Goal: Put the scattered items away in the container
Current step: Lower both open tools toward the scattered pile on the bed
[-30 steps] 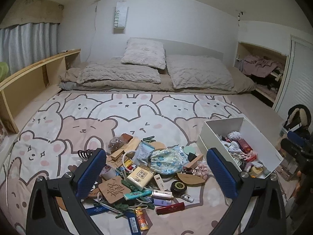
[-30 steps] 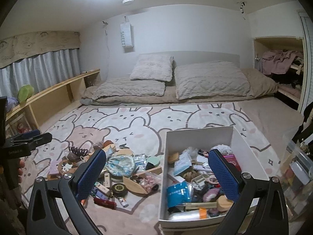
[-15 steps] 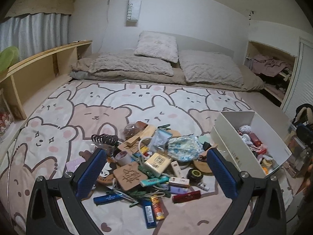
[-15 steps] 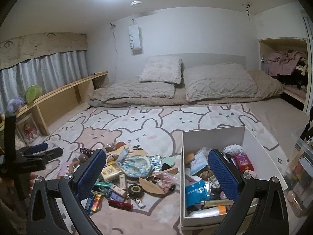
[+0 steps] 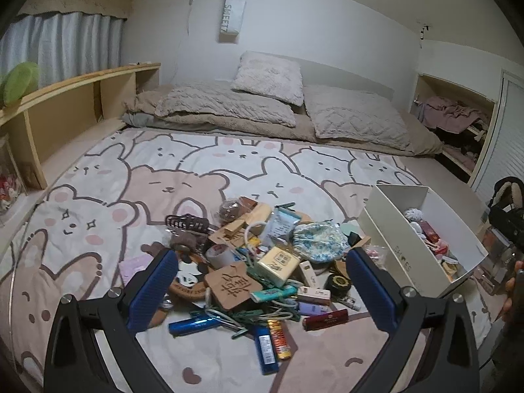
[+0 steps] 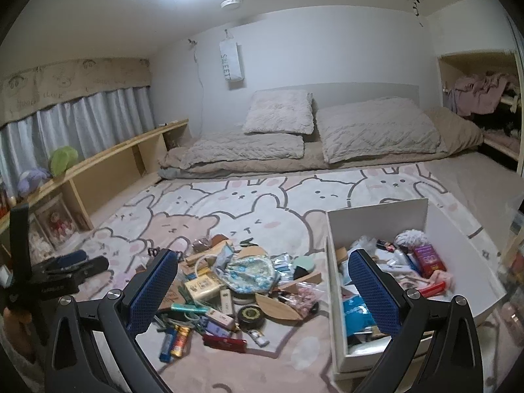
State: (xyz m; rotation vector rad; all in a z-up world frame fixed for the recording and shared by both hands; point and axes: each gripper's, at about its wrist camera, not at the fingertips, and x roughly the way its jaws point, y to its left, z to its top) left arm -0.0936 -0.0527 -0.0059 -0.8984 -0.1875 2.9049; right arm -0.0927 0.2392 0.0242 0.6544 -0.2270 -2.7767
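On a bear-and-rabbit patterned blanket (image 5: 98,196), the left gripper (image 5: 262,291) hangs with jaws spread wide and empty above a heap of scattered items (image 5: 262,262). It now looks farther to the left than a second ago: the heap and the white box (image 5: 393,252) sit farther right in its view. A blue tube (image 5: 191,324) and a wooden tag (image 5: 231,286) lie near the front of the heap, a floral pouch (image 5: 319,240) toward the box side. The right gripper (image 6: 263,291), also wide open and empty, has swung left as well: a second ago it framed the box, now it straddles the heap's right side and the near left wall of the box (image 6: 334,281). The box, part-filled, stands just right of the heap.
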